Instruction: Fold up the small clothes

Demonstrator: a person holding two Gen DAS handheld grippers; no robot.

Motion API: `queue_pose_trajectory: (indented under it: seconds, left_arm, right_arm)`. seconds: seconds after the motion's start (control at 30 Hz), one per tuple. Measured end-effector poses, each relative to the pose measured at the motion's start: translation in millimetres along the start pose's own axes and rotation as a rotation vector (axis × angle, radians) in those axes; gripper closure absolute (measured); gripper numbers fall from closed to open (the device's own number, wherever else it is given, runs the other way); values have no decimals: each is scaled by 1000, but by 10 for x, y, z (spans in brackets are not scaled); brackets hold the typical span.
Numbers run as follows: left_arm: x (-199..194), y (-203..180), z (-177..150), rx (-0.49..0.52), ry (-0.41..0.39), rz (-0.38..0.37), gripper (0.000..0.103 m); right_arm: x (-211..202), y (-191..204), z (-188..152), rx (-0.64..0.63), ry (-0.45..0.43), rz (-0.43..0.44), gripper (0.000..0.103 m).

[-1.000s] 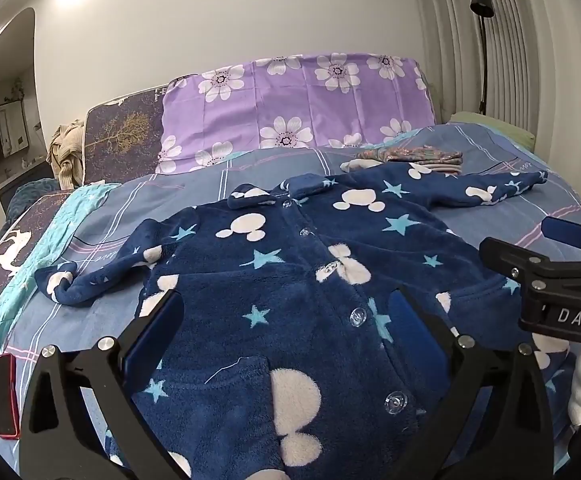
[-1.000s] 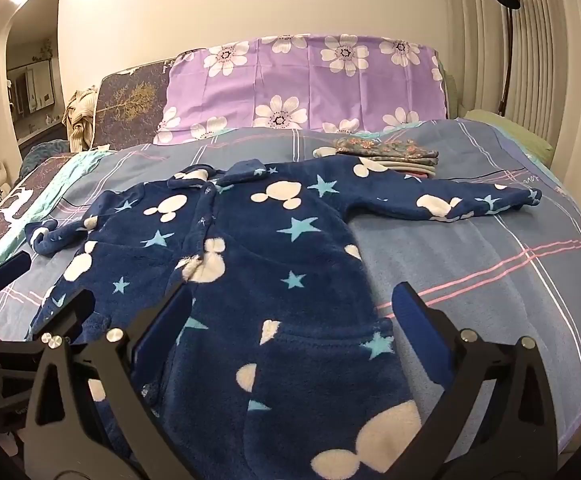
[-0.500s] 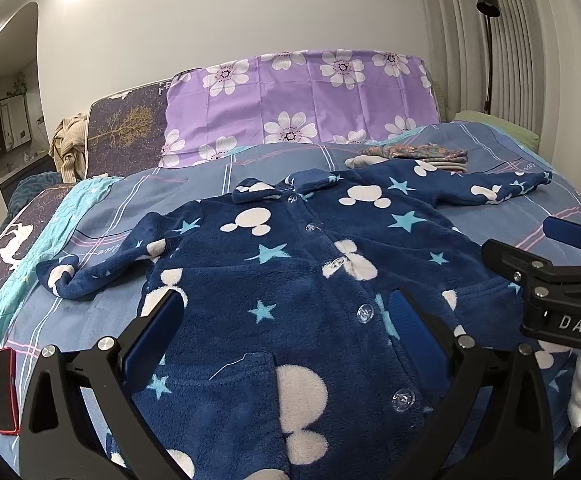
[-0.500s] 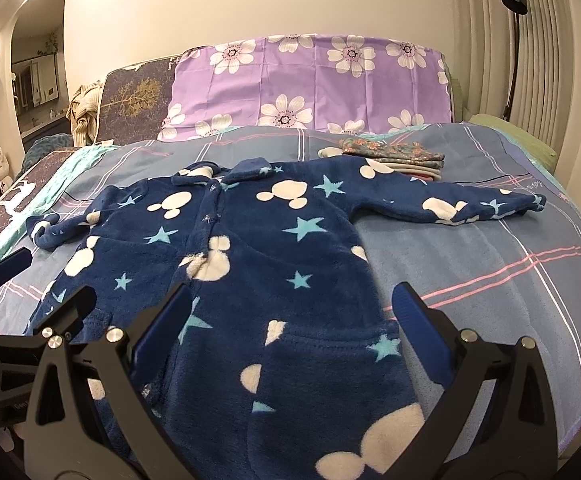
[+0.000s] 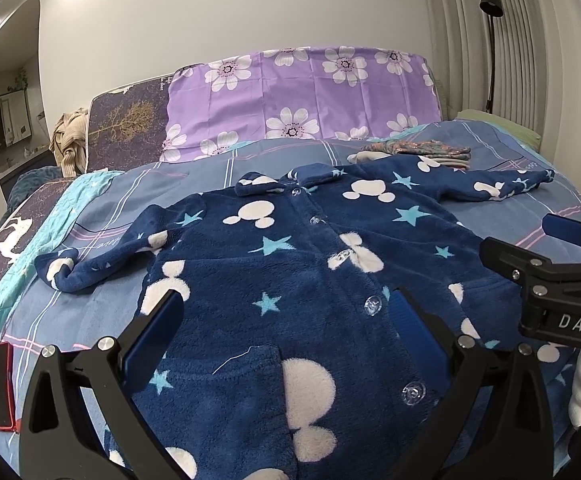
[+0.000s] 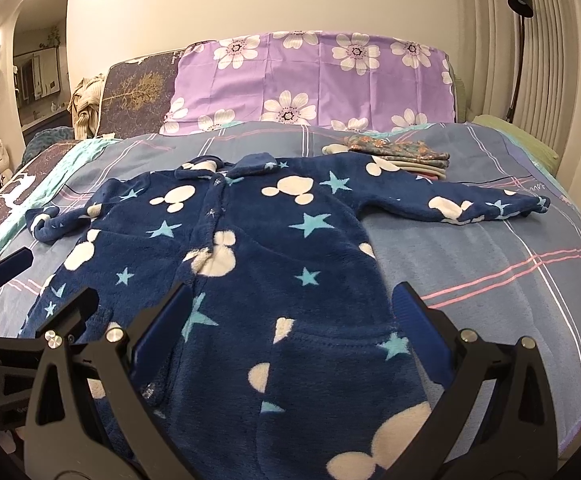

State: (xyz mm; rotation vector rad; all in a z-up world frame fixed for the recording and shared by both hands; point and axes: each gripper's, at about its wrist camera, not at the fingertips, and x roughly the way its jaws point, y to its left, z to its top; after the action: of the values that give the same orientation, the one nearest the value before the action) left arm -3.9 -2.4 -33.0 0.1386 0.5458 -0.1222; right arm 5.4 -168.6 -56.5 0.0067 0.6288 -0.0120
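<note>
One jacket [image 5: 290, 280] — perhaps two pillows [image 5: 310, 100]

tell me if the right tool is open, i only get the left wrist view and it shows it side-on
Observer: Yes. The right tool is open, its fingers spread wide over the lower right part of the blue fleece garment, gripping nothing.
Operator: is the garment edge past that tool bunched up
Observer: No. That edge lies flat, and the striped blanket beside it is bare up to the outstretched sleeve.
Operator: where does my left tool sit from that side
Observer: The left tool is open at the garment's left edge, with one finger seemingly over fleece and the other over blanket.
</note>
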Motion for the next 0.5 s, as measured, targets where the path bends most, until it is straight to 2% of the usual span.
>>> queue_pose_trajectory:
  seconds: [0.2,0.5]
  left_arm:
    - [29,54,-40,-9,9,-5,1]
    - [78,134,-76,-30,19,-8,1]
  right_arm:
    - [21,65,1,-23,-26,-10,2]
    - [66,130,9,-30,-6,-7,2]
